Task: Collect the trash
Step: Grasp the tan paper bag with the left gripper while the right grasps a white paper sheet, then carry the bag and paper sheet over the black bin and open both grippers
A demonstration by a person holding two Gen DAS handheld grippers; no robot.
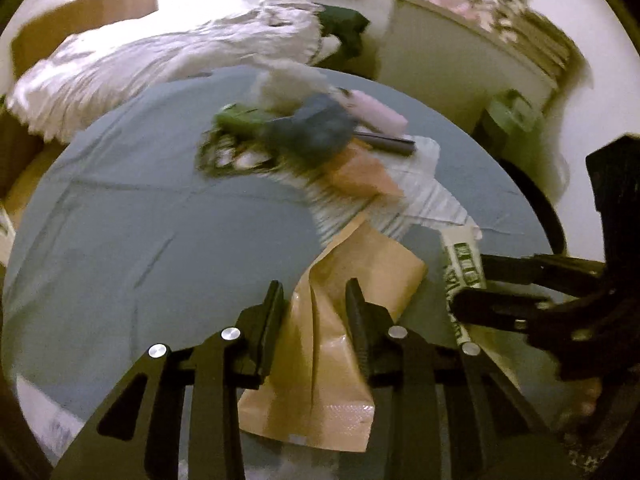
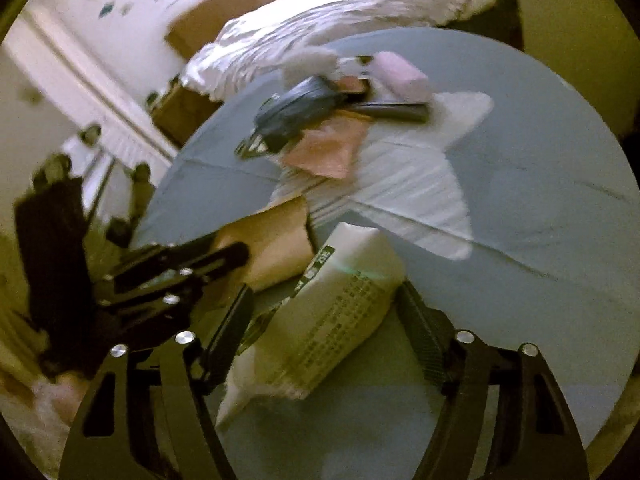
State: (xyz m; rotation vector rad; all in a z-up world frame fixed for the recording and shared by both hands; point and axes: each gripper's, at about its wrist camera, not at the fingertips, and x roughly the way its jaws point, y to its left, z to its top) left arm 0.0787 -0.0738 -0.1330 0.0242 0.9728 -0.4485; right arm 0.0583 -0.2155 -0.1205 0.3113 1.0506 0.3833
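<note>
The brown paper bag (image 1: 332,344) lies crumpled on the grey sheet (image 1: 120,240), running up between the fingers of the left claw (image 1: 316,320), which looks pinched on its creased middle. To its right, the white printed packet (image 2: 340,300) sits between the right claw (image 2: 324,328) fingers, which stand spread, the pads beside it, not pressing. Best, I judge, to centre the packet's narrow width, close firmly, then lift both together. Beyond both claws a heap of cloth, a pink roll (image 1: 378,114) and more paper waits
</note>
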